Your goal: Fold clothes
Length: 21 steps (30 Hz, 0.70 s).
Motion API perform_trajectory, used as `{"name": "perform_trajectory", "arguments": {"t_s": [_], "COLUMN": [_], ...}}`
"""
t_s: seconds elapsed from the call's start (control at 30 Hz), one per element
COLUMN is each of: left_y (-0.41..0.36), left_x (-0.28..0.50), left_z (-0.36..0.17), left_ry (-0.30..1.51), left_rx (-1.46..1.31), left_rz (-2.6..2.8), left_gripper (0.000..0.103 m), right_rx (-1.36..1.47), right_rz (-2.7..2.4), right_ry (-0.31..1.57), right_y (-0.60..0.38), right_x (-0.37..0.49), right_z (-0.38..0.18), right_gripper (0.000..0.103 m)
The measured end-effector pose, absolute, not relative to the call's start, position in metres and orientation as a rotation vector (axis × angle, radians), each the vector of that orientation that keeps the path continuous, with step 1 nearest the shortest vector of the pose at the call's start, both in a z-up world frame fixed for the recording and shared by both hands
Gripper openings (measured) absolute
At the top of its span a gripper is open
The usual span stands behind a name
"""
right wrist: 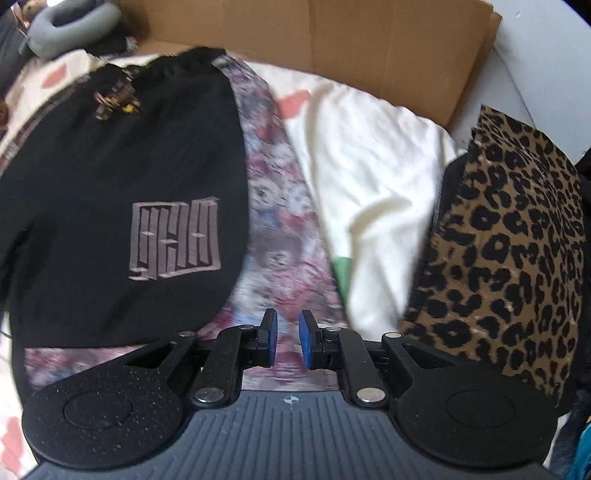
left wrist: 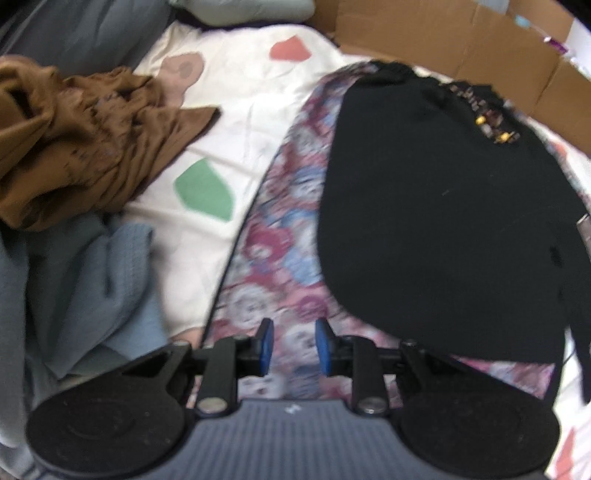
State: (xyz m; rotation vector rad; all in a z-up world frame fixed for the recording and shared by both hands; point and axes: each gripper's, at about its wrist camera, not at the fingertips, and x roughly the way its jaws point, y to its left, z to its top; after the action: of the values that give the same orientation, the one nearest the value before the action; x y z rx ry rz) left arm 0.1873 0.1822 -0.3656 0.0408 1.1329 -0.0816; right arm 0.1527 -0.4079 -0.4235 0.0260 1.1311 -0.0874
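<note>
A black knit top (left wrist: 436, 206) lies flat on a floral-print cloth (left wrist: 280, 236) spread over the bed. In the right wrist view the same black top (right wrist: 110, 177) shows a grey embroidered emblem (right wrist: 173, 238), with the floral cloth (right wrist: 280, 206) running along its right edge. My left gripper (left wrist: 294, 345) hovers over the floral cloth just left of the top's lower hem, open, nothing between its blue pads. My right gripper (right wrist: 288, 338) hangs over the floral cloth to the right of the top's hem, open by a narrow gap and empty.
A crumpled brown garment (left wrist: 74, 140) and a grey-blue knit (left wrist: 81, 280) lie at the left on the white patterned sheet (left wrist: 236, 110). A leopard-print garment (right wrist: 509, 258) is stacked at the right. Cardboard (right wrist: 369, 44) stands behind the bed, with a grey neck pillow (right wrist: 70, 22) at the far left.
</note>
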Motion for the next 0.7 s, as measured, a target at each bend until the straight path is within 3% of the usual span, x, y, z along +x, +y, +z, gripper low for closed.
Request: {"name": "perform_trajectory", "arguments": {"t_s": [0.13, 0.27, 0.7], "left_y": [0.152, 0.115, 0.019], "left_x": [0.194, 0.204, 0.259], "left_z": [-0.367, -0.376, -0.387], "left_ry": [1.101, 1.078, 0.978], "left_rx": [-0.006, 0.008, -0.011], "left_rz": [-0.144, -0.200, -0.315], "left_gripper": [0.028, 0.031, 0.037], "right_rx": [0.047, 0.069, 0.073], "right_rz": [-0.042, -0.017, 0.045], "right_ry": [1.103, 1.067, 1.005], "right_y": [-0.385, -0.362, -0.297], "right_x": [0.156, 0.170, 0.236], "right_z": [-0.420, -0.422, -0.440], "right_gripper": [0.021, 0.034, 0.035]}}
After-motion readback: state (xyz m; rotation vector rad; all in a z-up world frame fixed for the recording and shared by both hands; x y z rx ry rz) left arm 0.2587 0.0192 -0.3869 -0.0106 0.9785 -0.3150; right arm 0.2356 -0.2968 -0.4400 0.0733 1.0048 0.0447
